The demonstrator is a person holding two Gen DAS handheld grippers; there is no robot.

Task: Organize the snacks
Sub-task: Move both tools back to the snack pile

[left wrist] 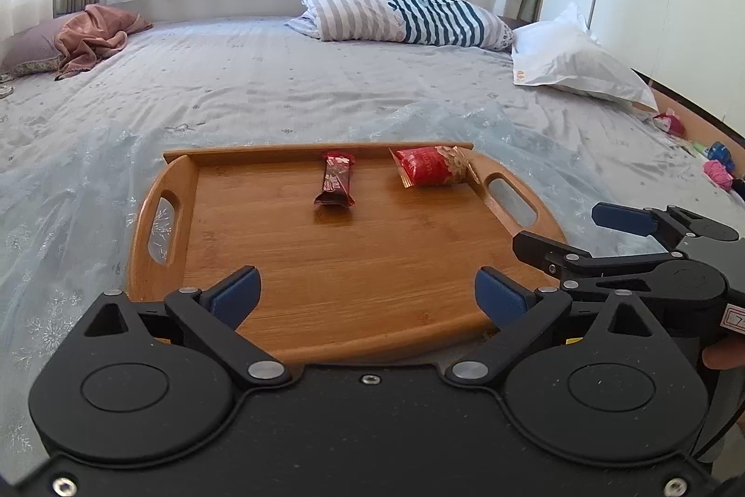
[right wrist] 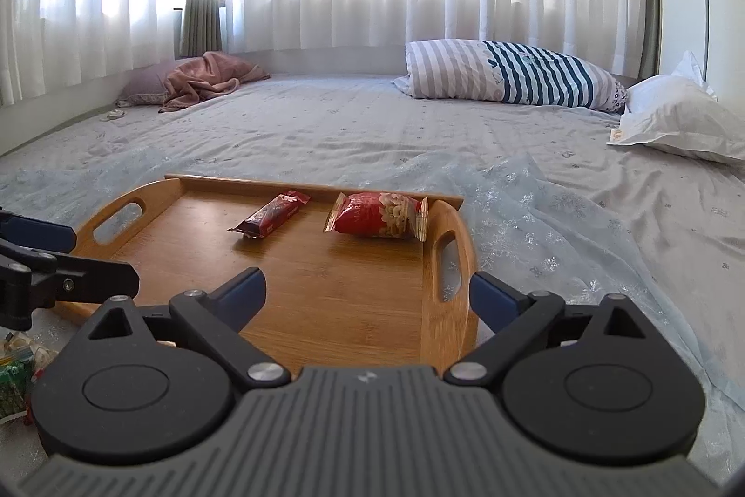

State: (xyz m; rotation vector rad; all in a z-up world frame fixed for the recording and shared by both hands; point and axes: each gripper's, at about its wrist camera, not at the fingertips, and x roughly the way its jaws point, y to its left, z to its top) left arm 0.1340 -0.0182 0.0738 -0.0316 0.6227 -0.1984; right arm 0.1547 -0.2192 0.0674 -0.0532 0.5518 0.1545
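Observation:
A wooden tray point(left wrist: 158, 217) point(right wrist: 465, 245) with cut-out handles lies on the bed. On its far part lie a dark red snack bar point(left wrist: 336, 178) point(right wrist: 272, 215) and, to the right of it, a red packet of nuts point(left wrist: 433, 166) point(right wrist: 377, 215). My left gripper point(left wrist: 367, 280) point(right wrist: 106, 255) hangs open over the tray's near edge, holding nothing. My right gripper point(right wrist: 368, 282) point(left wrist: 556, 227) is open too and empty, over the tray's near right corner. Both snacks lie well ahead of the fingertips.
Green snack packets point(right wrist: 14, 376) lie on the bed left of the tray. A striped pillow point(left wrist: 400, 12), a white pillow point(left wrist: 577, 64) and a pink cloth point(left wrist: 98, 36) lie far back by the curtains. Small toys point(left wrist: 717, 166) sit at the bed's right edge.

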